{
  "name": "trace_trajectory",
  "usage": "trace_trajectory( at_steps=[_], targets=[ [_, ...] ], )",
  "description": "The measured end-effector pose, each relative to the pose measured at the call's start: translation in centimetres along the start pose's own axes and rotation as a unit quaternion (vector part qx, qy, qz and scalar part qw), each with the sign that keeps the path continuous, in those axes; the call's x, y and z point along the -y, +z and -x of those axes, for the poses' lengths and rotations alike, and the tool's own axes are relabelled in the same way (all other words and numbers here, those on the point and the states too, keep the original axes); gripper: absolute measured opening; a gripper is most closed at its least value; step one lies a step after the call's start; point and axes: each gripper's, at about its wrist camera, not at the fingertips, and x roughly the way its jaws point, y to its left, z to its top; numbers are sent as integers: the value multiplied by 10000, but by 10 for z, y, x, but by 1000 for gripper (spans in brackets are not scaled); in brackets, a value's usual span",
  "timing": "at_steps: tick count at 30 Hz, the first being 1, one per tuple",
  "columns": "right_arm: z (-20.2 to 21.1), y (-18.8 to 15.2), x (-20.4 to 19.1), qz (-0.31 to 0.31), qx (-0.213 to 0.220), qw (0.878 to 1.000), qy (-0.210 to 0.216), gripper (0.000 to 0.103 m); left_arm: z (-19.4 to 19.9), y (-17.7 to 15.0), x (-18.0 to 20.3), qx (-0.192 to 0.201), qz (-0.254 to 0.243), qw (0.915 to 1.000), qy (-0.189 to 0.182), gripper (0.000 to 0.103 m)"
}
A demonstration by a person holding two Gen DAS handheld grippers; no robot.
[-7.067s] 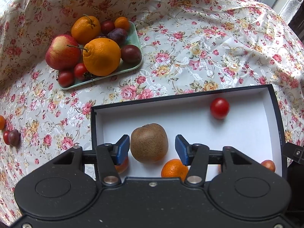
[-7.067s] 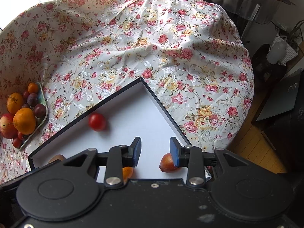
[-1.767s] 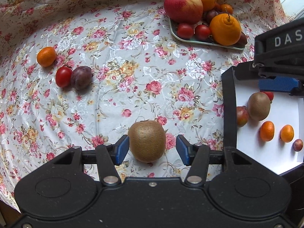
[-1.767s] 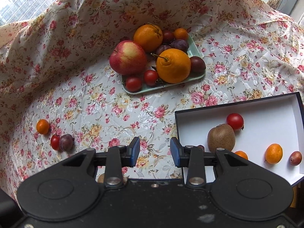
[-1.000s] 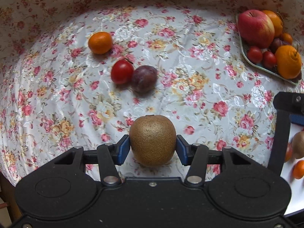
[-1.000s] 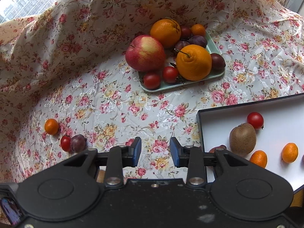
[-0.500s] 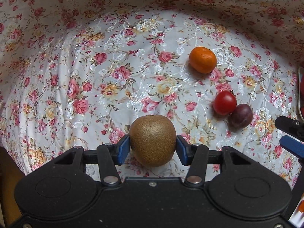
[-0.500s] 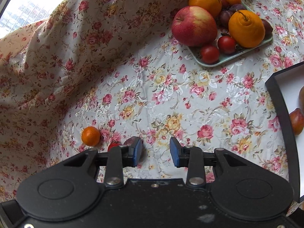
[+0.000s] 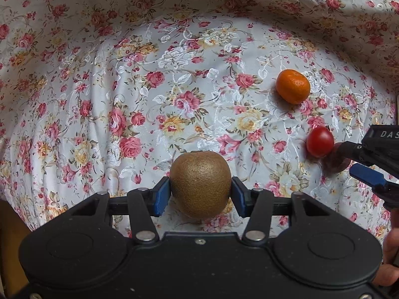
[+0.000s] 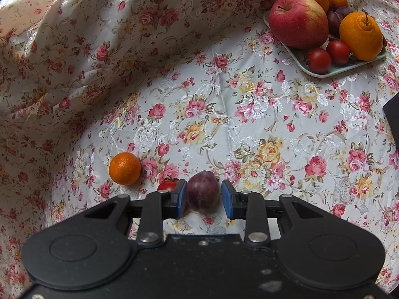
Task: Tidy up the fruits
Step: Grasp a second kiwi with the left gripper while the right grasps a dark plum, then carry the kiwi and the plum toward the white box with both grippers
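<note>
My left gripper point(image 9: 201, 196) is shut on a brown kiwi point(image 9: 201, 183) and holds it over the floral tablecloth. My right gripper point(image 10: 204, 196) is open, its blue pads on either side of a dark purple plum point(image 10: 203, 193) that lies on the cloth. A red cherry tomato point(image 10: 166, 186) sits just left of the left pad, and a small tangerine point(image 10: 124, 168) lies further left. In the left wrist view the tangerine point(image 9: 293, 86), the tomato point(image 9: 320, 141) and the plum point(image 9: 333, 162) show at the right, with my right gripper reaching in over the plum.
A pale green tray point(image 10: 324, 73) at the upper right holds a red apple point(image 10: 298, 21), two oranges, plums and cherry tomatoes. A black box edge point(image 10: 392, 117) shows at the right. The cloth rises in folds at the left and back.
My right gripper has moved down and left, and its open pads now straddle the plum. My left gripper has swung further left with the kiwi held in it.
</note>
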Motion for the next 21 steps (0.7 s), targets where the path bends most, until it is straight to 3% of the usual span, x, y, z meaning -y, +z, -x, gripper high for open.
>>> trace_trajectory(
  at_steps=[11, 15, 21],
  targets=[
    [-22, -1, -14, 96, 21, 9997, -214, 36, -3, 2, -9, -28, 58, 10000, -73, 58],
    [-31, 0, -13, 18, -163, 9994, -318, 37, -3, 3, -11, -23, 84, 9999, -76, 58],
    [-31, -7, -21, 356, -122, 9982, -478, 35, 2, 3, -11, 0, 98, 9999, -96, 58]
  ],
)
